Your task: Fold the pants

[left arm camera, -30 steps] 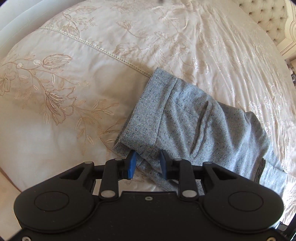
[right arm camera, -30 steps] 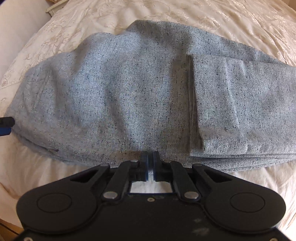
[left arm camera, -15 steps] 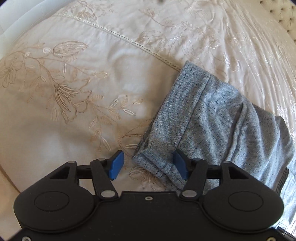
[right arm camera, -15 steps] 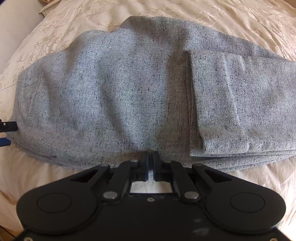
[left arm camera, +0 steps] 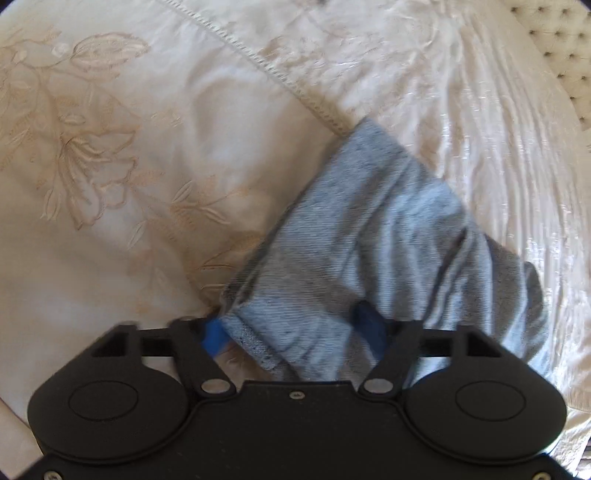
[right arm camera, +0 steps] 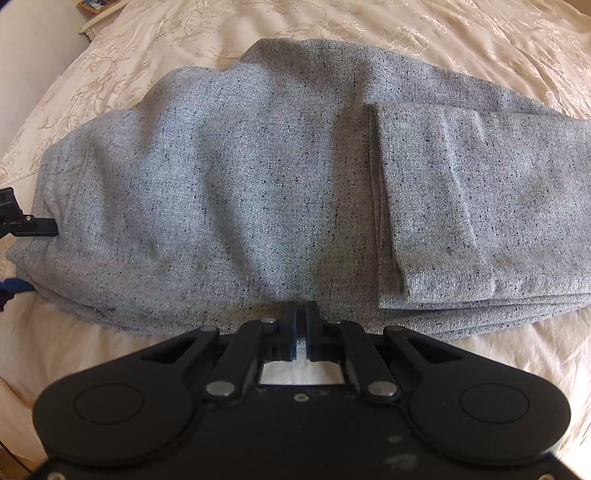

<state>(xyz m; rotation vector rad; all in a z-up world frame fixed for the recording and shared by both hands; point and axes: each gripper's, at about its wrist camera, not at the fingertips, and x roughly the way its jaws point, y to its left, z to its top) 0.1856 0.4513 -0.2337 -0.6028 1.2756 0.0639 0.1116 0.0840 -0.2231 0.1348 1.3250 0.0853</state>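
Your left claw (left arm camera: 291, 334) is spread wide around one end of the gray pants (right arm camera: 295, 177). Your right claw (right arm camera: 301, 319) is squeezed tight on the pants' near edge. They lie folded on the bed (right arm camera: 461, 33). No words show.

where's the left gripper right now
In the left wrist view, the left gripper sits open around the near corner of the grey pants on the cream bedspread.

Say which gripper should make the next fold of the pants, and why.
Probably left. The left gripper is open with the pants' end corner between its fingers, ready to clamp and lift over. The right gripper is shut on the long edge mid-length, anchoring.
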